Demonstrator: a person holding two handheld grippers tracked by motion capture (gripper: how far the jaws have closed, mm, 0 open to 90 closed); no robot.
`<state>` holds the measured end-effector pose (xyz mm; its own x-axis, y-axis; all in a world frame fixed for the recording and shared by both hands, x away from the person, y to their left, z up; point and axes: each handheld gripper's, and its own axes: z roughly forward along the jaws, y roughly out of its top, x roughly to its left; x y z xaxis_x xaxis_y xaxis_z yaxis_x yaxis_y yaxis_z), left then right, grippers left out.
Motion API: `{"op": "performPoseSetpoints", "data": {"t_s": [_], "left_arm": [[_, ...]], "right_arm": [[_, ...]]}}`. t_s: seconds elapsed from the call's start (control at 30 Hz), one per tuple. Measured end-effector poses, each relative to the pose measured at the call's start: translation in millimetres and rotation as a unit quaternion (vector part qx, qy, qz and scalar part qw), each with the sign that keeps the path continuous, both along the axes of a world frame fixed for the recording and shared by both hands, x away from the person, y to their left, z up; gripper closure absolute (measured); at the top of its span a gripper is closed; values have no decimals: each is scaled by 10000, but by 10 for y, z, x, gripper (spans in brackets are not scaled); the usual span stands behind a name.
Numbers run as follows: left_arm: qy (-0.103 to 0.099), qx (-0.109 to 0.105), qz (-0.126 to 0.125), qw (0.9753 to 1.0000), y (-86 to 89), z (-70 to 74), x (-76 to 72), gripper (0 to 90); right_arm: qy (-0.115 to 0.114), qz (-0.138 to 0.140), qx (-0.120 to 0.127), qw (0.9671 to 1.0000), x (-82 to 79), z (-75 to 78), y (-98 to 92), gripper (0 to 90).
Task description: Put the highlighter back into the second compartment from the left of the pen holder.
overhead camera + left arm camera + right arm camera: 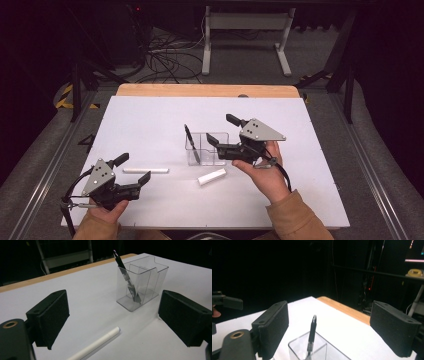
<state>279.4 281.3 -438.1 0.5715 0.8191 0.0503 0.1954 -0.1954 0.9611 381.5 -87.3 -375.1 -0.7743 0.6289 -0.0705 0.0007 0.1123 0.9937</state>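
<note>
Above the clear holder (207,148) mid-bench, the right gripper (223,135) hovers, fingers wide and empty; a black pen (191,143) leans inside. Left gripper (134,169), fingers wide, sits beside a white stick (145,170).

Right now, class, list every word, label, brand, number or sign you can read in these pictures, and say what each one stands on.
None can be read.
Black pen in the clear holder: pale markings on its barrel, too blurred to read.
White pens on the white table: plain, no lettering visible.
Left gripper and right gripper: no lettering visible.
Yellow and black hazard stripes on the floor: a warning pattern, no words.
</note>
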Motion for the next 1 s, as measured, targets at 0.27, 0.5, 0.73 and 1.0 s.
{"op": "performPoseSetpoints", "data": {"t_s": [0.27, 0.5, 0.73, 1.0], "left_arm": [[30, 44, -106, 9999, 2, 55, 20, 95], [70, 190, -210, 9996, -10, 109, 58, 82], [262, 350, -357, 9984, -18, 163, 140, 83], [382, 508, -447, 9970, 16, 242, 245, 95]], "right_arm": [[118, -102, -347, 9993, -40, -18, -203, 212], [96, -41, -300, 9995, -134, -163, -465, 215], [445, -151, -648, 9968, -177, -332, -683, 214], [855, -212, -994, 9911, -177, -515, -893, 262]]}}
